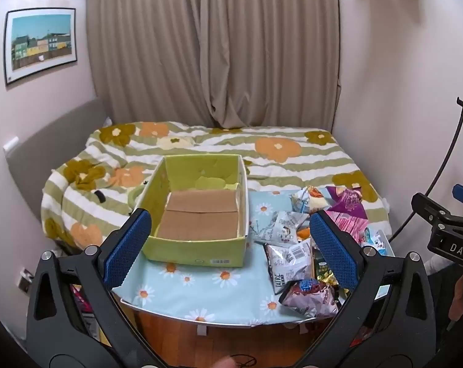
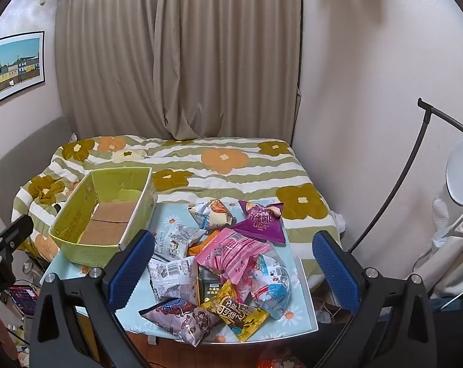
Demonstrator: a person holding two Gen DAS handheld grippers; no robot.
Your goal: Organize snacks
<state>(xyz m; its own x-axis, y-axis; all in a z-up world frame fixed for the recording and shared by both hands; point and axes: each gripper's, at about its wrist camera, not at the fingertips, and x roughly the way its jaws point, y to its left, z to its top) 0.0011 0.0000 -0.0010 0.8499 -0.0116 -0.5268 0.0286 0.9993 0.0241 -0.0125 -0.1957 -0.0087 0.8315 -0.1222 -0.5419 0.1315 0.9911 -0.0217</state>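
Nearest the lens, blue-padded fingers (image 2: 130, 271) of the right gripper (image 2: 233, 271) are seen spread wide apart with nothing between them, held above the near edge of the worktop (image 2: 78, 271), which is covered in a pale blue daisy cloth. The left gripper (image 1: 228, 250) is likewise held wide open and unloaded, framing the green cardboard box (image 1: 194, 253). The snacks are found in a loose heap on the right half of the worktop, just right of the box: a brown-and-lilac packet (image 2: 182, 317) and a yellow packet (image 2: 234, 312) at the near edge, a pink packet (image 2: 231, 253) on top in the middle, white packets (image 2: 173, 273) to the left, and a purple triangular packet (image 2: 260, 220) at the far side. The box is open and holds only its brown base flaps; its long axis is run from near to far, slightly angled in the right view, with the open top facing up. No packet appears to have been moved yet, so a first pick is judged to be the step in hand. It would be done best by taking a top or edge packet, such as the pink one, whose long axis is laid from near left to far right; the fingers should be closed across its short width, on the crimped seam rather than the puffed middle, so that neighbours are not dragged off the worktop. A striped floral bed (image 2: 231, 165) is seen beyond.
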